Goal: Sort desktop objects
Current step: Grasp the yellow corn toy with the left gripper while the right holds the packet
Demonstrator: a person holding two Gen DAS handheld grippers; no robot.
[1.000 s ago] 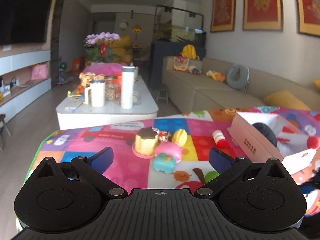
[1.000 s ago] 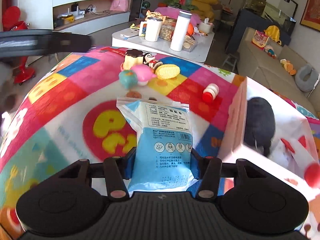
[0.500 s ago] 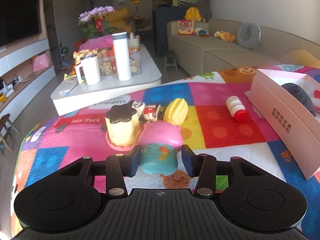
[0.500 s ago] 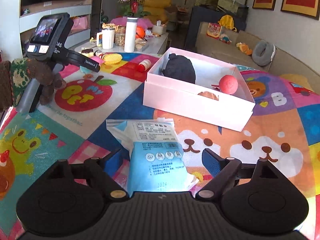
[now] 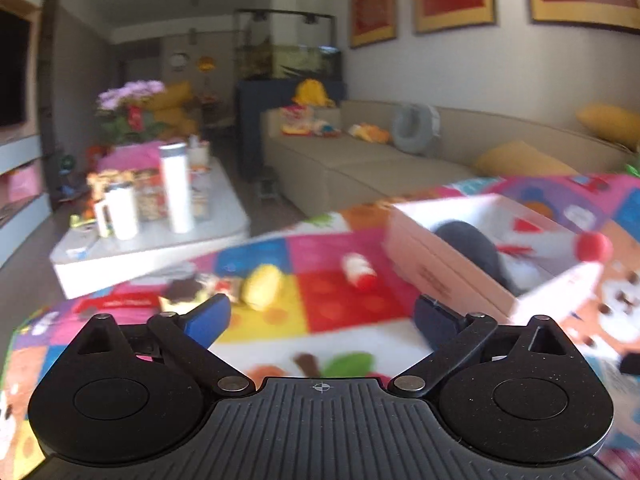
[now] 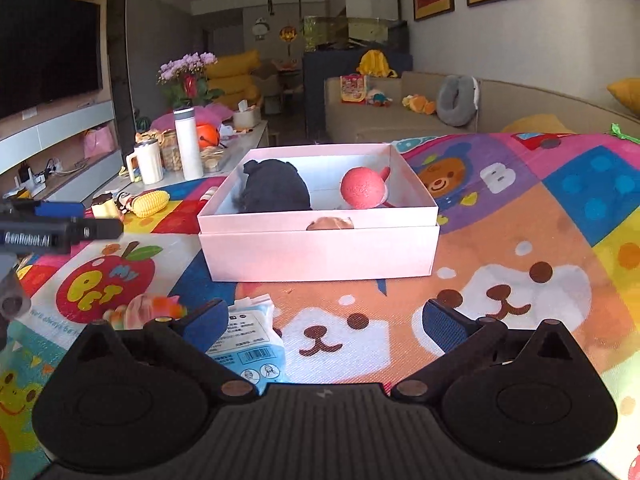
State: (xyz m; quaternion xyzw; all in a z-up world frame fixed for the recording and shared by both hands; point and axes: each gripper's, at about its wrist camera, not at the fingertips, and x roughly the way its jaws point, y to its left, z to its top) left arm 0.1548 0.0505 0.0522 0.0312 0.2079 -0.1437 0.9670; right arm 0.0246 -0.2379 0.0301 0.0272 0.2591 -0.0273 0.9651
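Where lettering can be made out, the clearest is "GenRobot.AI" in white on the black body of the left gripper (image 6: 60,236), which reaches in from the left edge of the right wrist view, and "MY PET" in yellow and blue on a red apple printed on the colourful play mat (image 6: 520,240); a large white "B" sits beside a printed bear further back on the mat. The blue-and-white packet (image 6: 252,344) lies flat on the mat, just inside the right gripper's (image 6: 324,320) left finger, and carries a barcode and small print too fine to read. The right gripper's jaws have just been opening and now stand wide apart, not pressing the packet. One pink box (image 6: 320,256) stands on the mat ahead, and three things show in it: one dark bundle (image 6: 276,188), one red ball (image 6: 362,188), and a brownish thing at the near wall, mostly hidden. Left of the box lie one yellow corn toy (image 6: 150,202), one pudding-shaped toy (image 6: 105,204) and one small white bottle with a red cap (image 5: 358,270). The left wrist view is blurred; there the left gripper (image 5: 320,320) has its jaws spread wide with nothing between them, having just been opening. Three red framed hangings line the wall.
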